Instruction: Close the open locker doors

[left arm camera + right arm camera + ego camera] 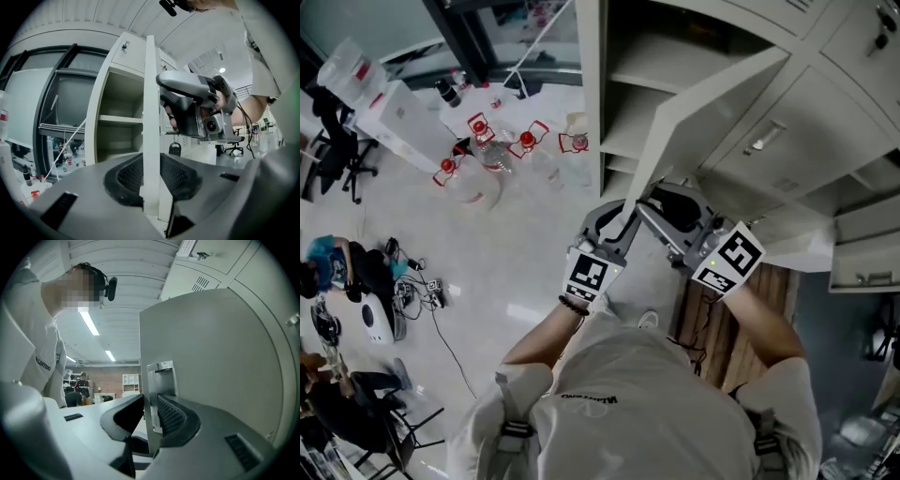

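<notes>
A pale grey locker door (712, 94) stands swung out from its open locker (623, 84), whose shelves show. Both grippers hold the door's free edge. In the head view my left gripper (619, 223) and my right gripper (649, 208) sit side by side at the door's lower end. In the left gripper view the door (150, 93) runs edge-on between the jaws of the left gripper (151, 173), with a pad against each face. In the right gripper view the right gripper (152, 416) is shut on the door (211, 357) at its metal latch plate (161, 380).
Closed lockers (825, 122) fill the right, and another door (862, 253) hangs open low on the right. Several bottles with red caps (487, 150) and white boxes (384, 112) stand on the floor to the left. Office chairs (337, 150) and cables (422, 291) lie further left.
</notes>
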{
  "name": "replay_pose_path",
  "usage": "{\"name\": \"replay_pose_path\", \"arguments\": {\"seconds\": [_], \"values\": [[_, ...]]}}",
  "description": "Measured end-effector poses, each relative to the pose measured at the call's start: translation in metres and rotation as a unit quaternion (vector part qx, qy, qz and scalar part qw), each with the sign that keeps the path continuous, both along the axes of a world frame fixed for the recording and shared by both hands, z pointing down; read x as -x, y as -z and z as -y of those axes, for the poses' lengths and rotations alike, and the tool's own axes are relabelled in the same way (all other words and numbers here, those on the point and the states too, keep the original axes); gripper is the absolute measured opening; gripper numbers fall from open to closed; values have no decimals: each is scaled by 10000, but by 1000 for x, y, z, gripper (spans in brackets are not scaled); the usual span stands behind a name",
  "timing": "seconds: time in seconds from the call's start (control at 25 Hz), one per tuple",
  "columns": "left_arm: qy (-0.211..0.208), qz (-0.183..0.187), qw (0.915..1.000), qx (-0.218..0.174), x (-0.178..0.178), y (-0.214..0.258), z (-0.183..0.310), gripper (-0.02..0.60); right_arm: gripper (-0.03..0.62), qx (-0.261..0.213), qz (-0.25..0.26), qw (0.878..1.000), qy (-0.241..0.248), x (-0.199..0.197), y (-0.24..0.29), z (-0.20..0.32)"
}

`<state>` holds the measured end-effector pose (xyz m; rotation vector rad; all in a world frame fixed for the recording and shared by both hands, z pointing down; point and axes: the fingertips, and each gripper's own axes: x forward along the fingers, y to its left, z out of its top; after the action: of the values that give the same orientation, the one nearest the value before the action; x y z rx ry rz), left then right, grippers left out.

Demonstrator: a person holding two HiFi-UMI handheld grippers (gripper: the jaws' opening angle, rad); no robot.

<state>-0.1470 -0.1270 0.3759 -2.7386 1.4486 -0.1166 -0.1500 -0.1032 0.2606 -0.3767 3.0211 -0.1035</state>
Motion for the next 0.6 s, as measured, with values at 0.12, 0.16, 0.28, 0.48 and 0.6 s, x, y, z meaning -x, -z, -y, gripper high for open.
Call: {"name": "replay_pose_path", "arguments": {"seconds": [0.12,0.16,0.28,0.48,0.6], "values": [[-67,-4,10000,-47,14,-1,13,100,97,-40,-36,10000,-66,12,0,14],[-57,-7,10000,-64,20,0,16,103,94,-37,-33,9999,-118,16,0,20],[109,-106,9998,-134,46,0,23,109,52,43,39,9994,-351,28,-1,38],[364,-238,9987,-279,74,3,34,72,44,-52,11,9976,-690,43,-2,62],[399,-206,9982,-404,84,12,50,51,38,-206,-100,9957,-899,55,-1,82]]}}
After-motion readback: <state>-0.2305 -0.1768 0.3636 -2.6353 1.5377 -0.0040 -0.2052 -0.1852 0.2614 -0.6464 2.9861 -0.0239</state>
